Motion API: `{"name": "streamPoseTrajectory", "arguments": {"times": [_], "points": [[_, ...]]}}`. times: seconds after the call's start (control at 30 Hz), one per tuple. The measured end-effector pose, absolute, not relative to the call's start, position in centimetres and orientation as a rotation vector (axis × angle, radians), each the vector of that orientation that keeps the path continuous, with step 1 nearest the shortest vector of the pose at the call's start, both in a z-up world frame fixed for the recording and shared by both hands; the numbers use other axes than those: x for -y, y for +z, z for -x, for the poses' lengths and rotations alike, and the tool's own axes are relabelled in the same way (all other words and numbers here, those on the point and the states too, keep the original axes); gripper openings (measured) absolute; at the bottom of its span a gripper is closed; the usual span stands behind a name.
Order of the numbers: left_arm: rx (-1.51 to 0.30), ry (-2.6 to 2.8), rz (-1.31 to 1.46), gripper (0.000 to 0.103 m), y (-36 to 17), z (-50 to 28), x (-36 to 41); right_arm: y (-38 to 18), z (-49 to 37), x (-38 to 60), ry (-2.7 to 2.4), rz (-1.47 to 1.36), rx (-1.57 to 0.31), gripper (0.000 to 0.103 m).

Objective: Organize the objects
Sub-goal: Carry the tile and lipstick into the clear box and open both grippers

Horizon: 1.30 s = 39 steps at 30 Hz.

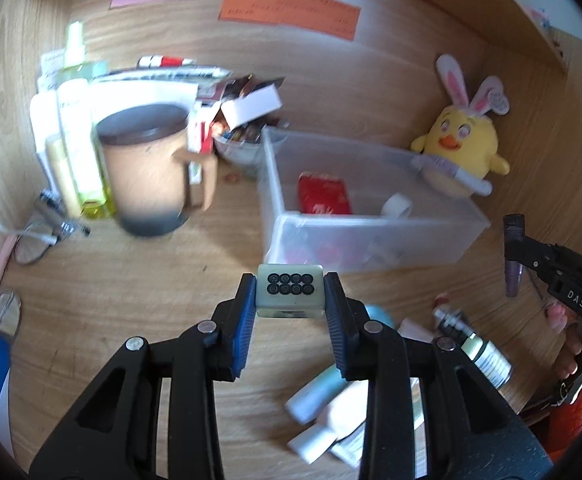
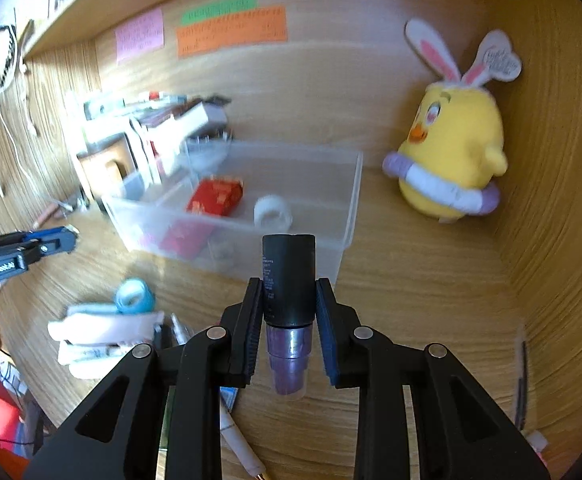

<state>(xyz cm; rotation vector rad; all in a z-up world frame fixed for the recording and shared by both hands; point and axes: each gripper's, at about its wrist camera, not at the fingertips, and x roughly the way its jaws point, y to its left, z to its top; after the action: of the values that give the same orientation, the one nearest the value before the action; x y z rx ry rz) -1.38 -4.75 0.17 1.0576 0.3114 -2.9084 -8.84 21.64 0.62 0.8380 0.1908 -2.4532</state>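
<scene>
Your left gripper (image 1: 290, 294) is clamped on a small pale-green block (image 1: 290, 289) with eight black rings on its face, held above the wooden desk (image 1: 139, 320) just short of the clear plastic bin (image 1: 375, 236). Your right gripper (image 2: 289, 300) has closed on a black-capped purple tube (image 2: 289, 280), upright between the pads, near the bin's front corner. Inside the bin lie a red packet (image 2: 216, 197) and a white tape roll (image 2: 272, 211). Beside it sits a yellow chick plush (image 2: 451, 160) with bunny ears; left of it, a lidded tan mug (image 1: 151, 168) and bottles (image 1: 77, 136). Tubes (image 1: 323, 412) are scattered under your left hand.
</scene>
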Motion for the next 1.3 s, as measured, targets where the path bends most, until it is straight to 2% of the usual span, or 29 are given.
{"name": "streamPoseTrajectory", "arguments": {"times": [0.33,0.7,1.07,1.3], "points": [[-0.310,-2.988,-0.981,0.033,2.7,4.4,3.9,4.2,10.2,-21.4,-2.468,-0.718,-0.103,0.023],[-0.281,-3.022,-0.994,0.033,3.7,8.3,3.4,5.4,14.0,-18.9,-2.480,-0.690,-0.107,0.023],[-0.243,-2.987,-1.146,0.033,1.5,13.2,2.9,2.9,18.0,-17.2,-2.467,-0.820,-0.099,0.023],[-0.235,-2.956,-1.243,0.033,-0.2,15.6,2.3,0.2,19.4,-15.9,-2.445,-0.933,-0.187,0.023]]}}
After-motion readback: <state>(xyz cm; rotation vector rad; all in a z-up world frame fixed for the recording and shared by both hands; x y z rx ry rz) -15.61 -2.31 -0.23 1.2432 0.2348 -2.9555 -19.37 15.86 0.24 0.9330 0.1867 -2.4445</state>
